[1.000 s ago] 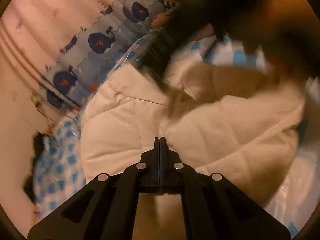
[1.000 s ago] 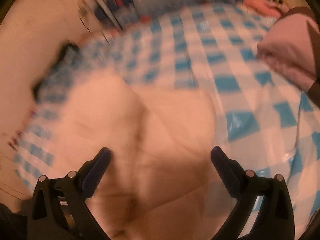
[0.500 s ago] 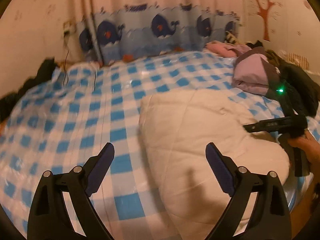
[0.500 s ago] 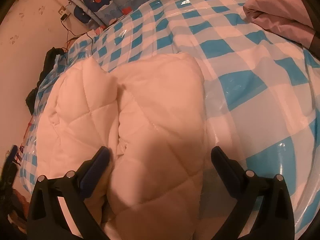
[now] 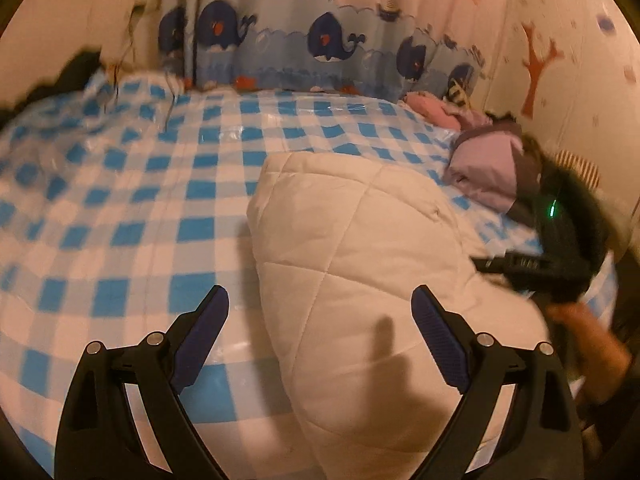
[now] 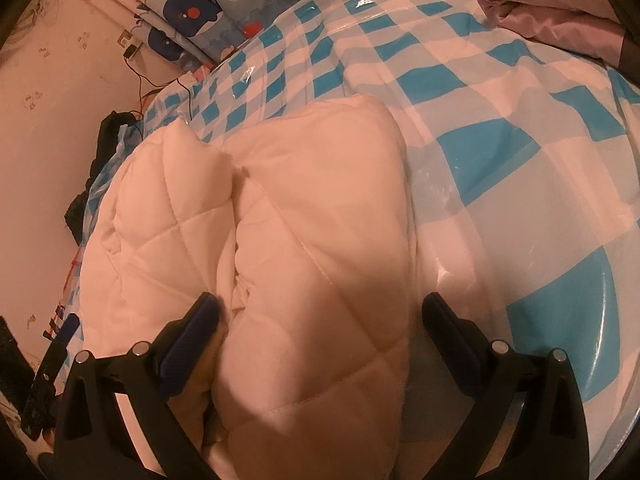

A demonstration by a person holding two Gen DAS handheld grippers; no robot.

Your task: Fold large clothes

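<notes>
A white quilted garment (image 5: 360,248) lies folded into a thick bundle on the blue-and-white checked bed cover (image 5: 120,208). My left gripper (image 5: 319,296) hovers open above the bundle's near left edge, with nothing pressed between its pads. In the right wrist view the garment (image 6: 312,220) shows two puffy folds side by side. My right gripper (image 6: 320,300) stands open astride the nearer fold, its left pad (image 6: 192,328) against the crease. From the left wrist view the right gripper (image 5: 520,268) and the hand holding it (image 5: 580,328) appear at the bundle's right edge.
A folded lilac garment (image 5: 488,168) and pink clothes (image 5: 432,108) lie at the bed's far right. A whale-print curtain (image 5: 320,48) runs along the far edge. Dark items (image 6: 100,168) and a cable (image 6: 140,80) sit by the wall at the bed's left side.
My left gripper went from shut to wide open, drew back from the garment and rolled level. The right gripper settled slightly lower over the fold.
</notes>
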